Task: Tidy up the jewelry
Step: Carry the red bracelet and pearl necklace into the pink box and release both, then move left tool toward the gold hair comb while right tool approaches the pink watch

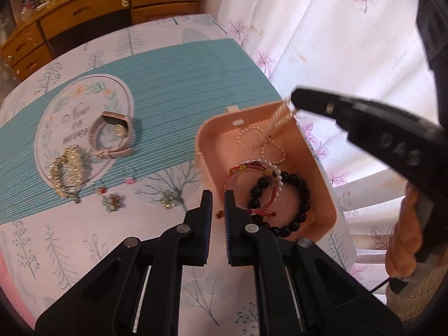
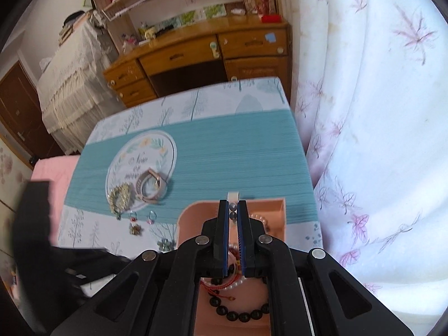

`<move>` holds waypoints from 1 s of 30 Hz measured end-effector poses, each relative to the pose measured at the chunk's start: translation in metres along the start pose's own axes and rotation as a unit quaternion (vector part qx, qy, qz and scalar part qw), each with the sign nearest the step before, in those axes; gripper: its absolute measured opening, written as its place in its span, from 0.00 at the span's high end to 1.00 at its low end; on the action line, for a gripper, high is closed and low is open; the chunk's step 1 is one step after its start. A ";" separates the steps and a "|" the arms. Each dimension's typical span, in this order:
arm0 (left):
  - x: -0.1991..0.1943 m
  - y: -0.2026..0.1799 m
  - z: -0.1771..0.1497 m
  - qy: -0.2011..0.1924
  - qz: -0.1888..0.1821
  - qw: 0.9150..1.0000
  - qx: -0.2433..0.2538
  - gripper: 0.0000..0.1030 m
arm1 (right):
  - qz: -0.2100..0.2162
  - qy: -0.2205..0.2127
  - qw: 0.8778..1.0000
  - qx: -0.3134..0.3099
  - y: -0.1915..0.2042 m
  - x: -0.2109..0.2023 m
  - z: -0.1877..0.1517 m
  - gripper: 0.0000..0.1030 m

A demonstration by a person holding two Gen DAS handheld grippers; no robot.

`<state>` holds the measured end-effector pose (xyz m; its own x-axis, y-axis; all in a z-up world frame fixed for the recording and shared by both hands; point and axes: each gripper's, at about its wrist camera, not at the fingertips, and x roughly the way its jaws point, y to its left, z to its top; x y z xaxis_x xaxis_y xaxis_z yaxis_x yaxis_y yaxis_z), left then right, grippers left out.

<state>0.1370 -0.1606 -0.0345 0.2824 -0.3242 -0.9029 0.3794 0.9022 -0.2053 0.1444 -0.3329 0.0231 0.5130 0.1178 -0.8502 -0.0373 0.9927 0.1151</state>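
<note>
A pink jewelry box (image 1: pixel 322 184) sits at the table's right edge. It holds a black bead bracelet (image 1: pixel 302 196), a red cord bracelet (image 1: pixel 274 196) and a pearl strand (image 1: pixel 252 137). My right gripper (image 2: pixel 233 210) is shut on the pearl necklace (image 2: pixel 232 215) and holds it above the box (image 2: pixel 193 210); the strand hangs down into the box in the left wrist view (image 1: pixel 282 114). My left gripper (image 1: pixel 217 196) is slightly open and empty at the box's near left wall. A pink watch (image 1: pixel 112 134), a gold chain (image 1: pixel 67 168) and small earrings (image 1: pixel 112 200) lie on the table.
A round printed mat (image 1: pixel 84 106) lies on a teal runner (image 1: pixel 182 78). A wooden desk with drawers (image 2: pixel 196 56) stands beyond the table. A white flowered curtain (image 2: pixel 378 112) hangs at the right. A white chair (image 1: pixel 364 196) stands beside the table.
</note>
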 end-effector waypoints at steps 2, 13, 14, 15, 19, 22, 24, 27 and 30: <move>-0.010 0.010 -0.004 -0.014 0.006 1.000 -0.005 0.95 | 0.004 0.016 1.000 0.004 0.000 0.007 -0.001 0.93; -0.048 0.058 -0.037 -0.046 0.025 0.998 -0.036 0.95 | 0.004 -0.009 1.000 0.003 0.013 -0.016 -0.009 0.67; -0.051 0.065 -0.040 -0.044 0.022 0.998 -0.041 0.95 | 0.006 -0.011 1.000 -0.002 0.018 -0.017 -0.009 0.67; -0.053 0.072 -0.042 -0.041 0.021 0.998 -0.047 0.95 | 0.009 -0.013 1.000 -0.006 0.024 -0.020 -0.008 0.67; -0.064 0.099 -0.049 -0.043 0.039 0.996 -0.069 0.95 | 0.025 -0.014 0.999 -0.022 0.046 -0.027 -0.005 0.67; -0.070 0.120 -0.051 -0.048 0.037 0.995 -0.083 0.95 | 0.034 -0.011 0.999 -0.036 0.067 -0.024 -0.002 0.67; -0.072 0.131 -0.051 -0.050 0.043 0.994 -0.089 0.95 | 0.038 -0.004 0.998 -0.044 0.080 -0.018 0.001 0.67; -0.072 0.150 -0.051 -0.048 0.053 0.993 -0.097 0.95 | 0.047 0.010 0.997 -0.054 0.101 -0.003 0.006 0.67; -0.066 0.170 -0.048 -0.039 0.057 0.992 -0.110 0.95 | 0.051 0.024 0.996 -0.064 0.116 0.012 0.010 0.67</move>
<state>0.1411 0.0278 -0.0281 0.3825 -0.2296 -0.8950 0.1423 0.9717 -0.1885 0.1551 -0.2166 0.0319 0.4590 0.2157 -0.8618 -0.1983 0.9705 0.1373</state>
